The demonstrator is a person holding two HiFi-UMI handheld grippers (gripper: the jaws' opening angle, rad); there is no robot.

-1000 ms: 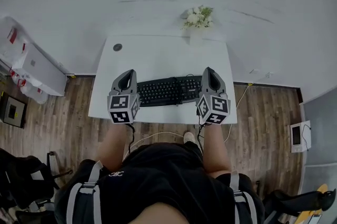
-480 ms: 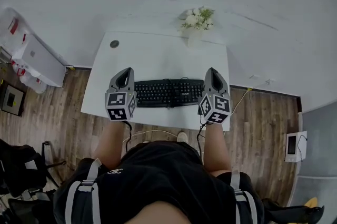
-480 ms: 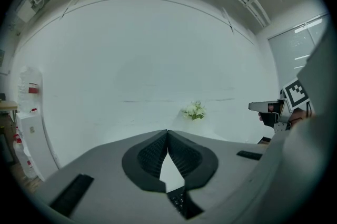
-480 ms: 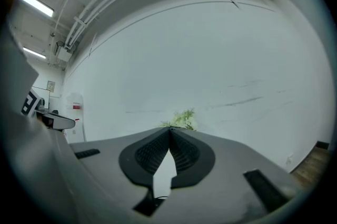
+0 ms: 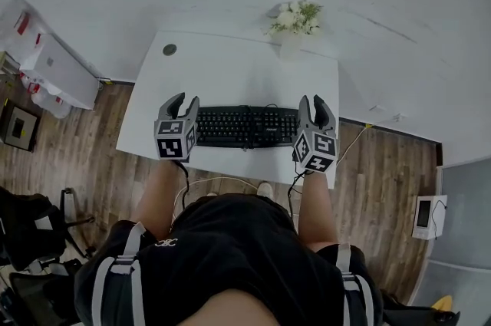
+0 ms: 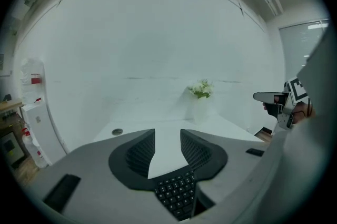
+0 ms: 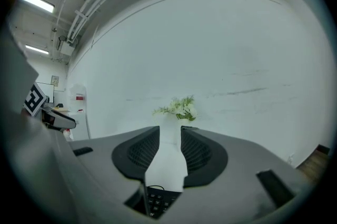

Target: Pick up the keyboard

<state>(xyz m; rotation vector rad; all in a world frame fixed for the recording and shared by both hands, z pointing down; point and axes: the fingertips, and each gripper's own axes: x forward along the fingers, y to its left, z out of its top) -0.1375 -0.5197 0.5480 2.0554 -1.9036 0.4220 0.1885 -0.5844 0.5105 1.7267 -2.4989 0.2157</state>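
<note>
The left gripper (image 5: 182,103) and right gripper (image 5: 315,106) have just popped their jaws fairly wide, nothing pinched yet, flanking the flat black plastic keyboard (image 5: 245,126) lying near-side on the white table (image 5: 230,75), presumably for an even two-ended lift.

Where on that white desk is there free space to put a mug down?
The wide bare stretch behind the keyboard, between the grommet at back left and the vase at back right. The front strip is crowded: the keyboard fills most of it.
</note>
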